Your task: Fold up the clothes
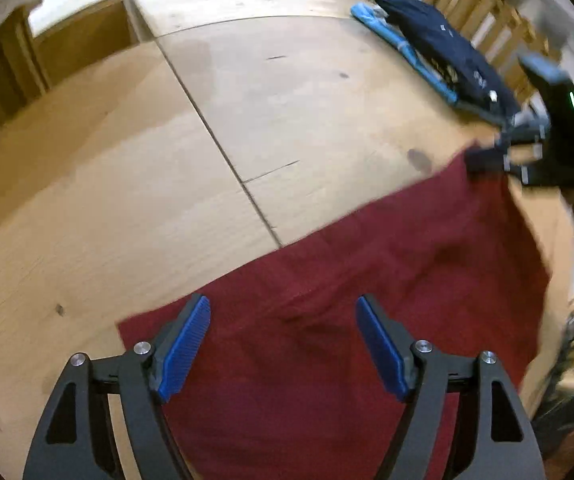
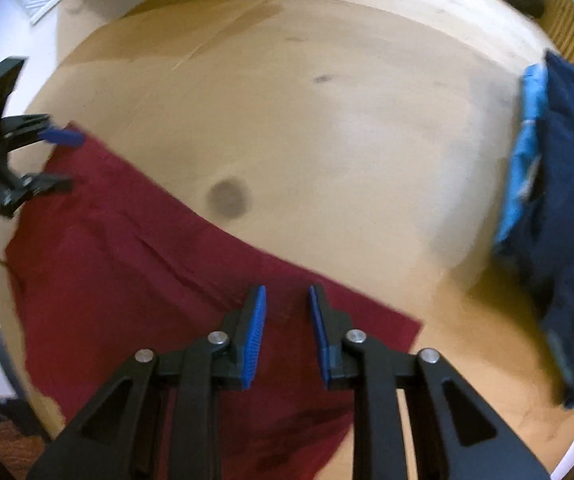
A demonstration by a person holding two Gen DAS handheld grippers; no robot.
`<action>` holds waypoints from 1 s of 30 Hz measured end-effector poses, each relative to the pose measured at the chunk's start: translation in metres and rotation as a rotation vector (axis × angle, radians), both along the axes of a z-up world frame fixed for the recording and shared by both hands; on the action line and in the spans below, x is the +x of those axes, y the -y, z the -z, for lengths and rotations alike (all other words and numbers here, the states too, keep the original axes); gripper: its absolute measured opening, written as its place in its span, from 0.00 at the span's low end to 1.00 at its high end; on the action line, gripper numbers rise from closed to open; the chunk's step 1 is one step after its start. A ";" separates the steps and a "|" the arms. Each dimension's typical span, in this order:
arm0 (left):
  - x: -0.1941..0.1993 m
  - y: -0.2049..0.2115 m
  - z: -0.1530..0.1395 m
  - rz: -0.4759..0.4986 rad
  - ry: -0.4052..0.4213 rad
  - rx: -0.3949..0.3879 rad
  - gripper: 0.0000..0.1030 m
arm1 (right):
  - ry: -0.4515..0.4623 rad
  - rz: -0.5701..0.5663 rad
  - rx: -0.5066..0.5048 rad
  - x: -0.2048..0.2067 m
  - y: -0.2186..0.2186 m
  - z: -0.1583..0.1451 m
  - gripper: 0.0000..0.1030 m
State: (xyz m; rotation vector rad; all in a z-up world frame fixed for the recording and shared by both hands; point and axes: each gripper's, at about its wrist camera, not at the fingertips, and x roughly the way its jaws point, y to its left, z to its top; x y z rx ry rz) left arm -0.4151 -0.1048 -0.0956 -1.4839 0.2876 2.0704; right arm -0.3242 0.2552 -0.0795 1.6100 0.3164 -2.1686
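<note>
Red cloth spread flat on the wooden table, both grippers over it.

Left wrist view: the left gripper (image 1: 283, 344) stood wide apart above the red cloth (image 1: 367, 280), holding nothing; the cloth looked thin, limp and light, best pinched at a corner or hem. Right wrist view: the right gripper (image 2: 286, 332) was narrowed but still gapped, empty, above the cloth's near edge (image 2: 147, 248); folded dark clothes (image 2: 567, 200) lay well apart on the table (image 2: 327, 120).

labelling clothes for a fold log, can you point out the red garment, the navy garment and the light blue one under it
red garment (image 1: 367, 280), left wrist view, middle of cloth
navy garment (image 2: 567, 184), right wrist view, upper panel
light blue garment (image 2: 521, 176), right wrist view, exposed edge
</note>
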 end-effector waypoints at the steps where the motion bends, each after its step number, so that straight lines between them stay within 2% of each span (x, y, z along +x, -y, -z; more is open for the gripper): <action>1: 0.000 0.001 -0.001 -0.010 -0.005 -0.015 0.71 | -0.010 0.016 0.007 -0.005 -0.002 -0.001 0.11; 3: 0.003 0.006 -0.007 -0.068 -0.029 -0.058 0.66 | -0.034 0.044 0.019 -0.012 -0.007 -0.006 0.11; 5: 0.018 0.006 -0.022 -0.081 -0.036 -0.008 0.66 | -0.072 0.056 0.017 -0.012 -0.019 -0.018 0.14; 7: 0.045 -0.005 -0.037 -0.023 -0.039 0.039 0.68 | -0.070 0.059 -0.046 0.005 -0.026 -0.034 0.14; 9: 0.077 -0.023 -0.044 0.043 -0.037 0.063 0.68 | -0.070 0.045 -0.054 0.041 -0.028 -0.040 0.14; 12: 0.117 -0.031 -0.040 0.102 0.038 0.095 0.68 | -0.053 0.020 -0.036 0.083 -0.049 -0.059 0.15; 15: 0.149 -0.037 -0.023 0.129 0.053 0.043 0.68 | -0.024 -0.016 -0.040 0.110 -0.054 -0.055 0.15; 17: 0.160 -0.036 -0.011 0.120 0.059 0.013 0.68 | -0.019 -0.033 -0.001 0.116 -0.050 -0.044 0.16; 19: 0.167 -0.035 -0.005 0.105 0.048 0.002 0.71 | -0.024 -0.025 0.003 0.129 -0.054 -0.049 0.19; 21: 0.171 -0.032 -0.002 0.104 0.028 -0.048 0.71 | -0.029 -0.008 -0.012 0.140 -0.061 -0.057 0.20; 24: 0.175 -0.026 -0.003 0.045 0.038 -0.111 0.68 | -0.038 0.016 -0.034 0.157 -0.071 -0.071 0.20; 27: 0.190 -0.045 -0.027 0.045 0.009 -0.071 0.67 | -0.046 0.040 -0.057 0.173 -0.081 -0.084 0.21; 28: 0.196 -0.057 -0.037 0.055 -0.014 -0.061 0.69 | -0.053 0.053 -0.059 0.174 -0.085 -0.088 0.28; 29: 0.204 -0.077 -0.048 0.073 -0.038 -0.040 0.70 | -0.067 0.072 -0.054 0.167 -0.089 -0.092 0.45; 30: 0.210 -0.097 -0.055 0.089 -0.045 -0.013 0.71 | -0.081 0.091 -0.050 0.161 -0.094 -0.095 0.52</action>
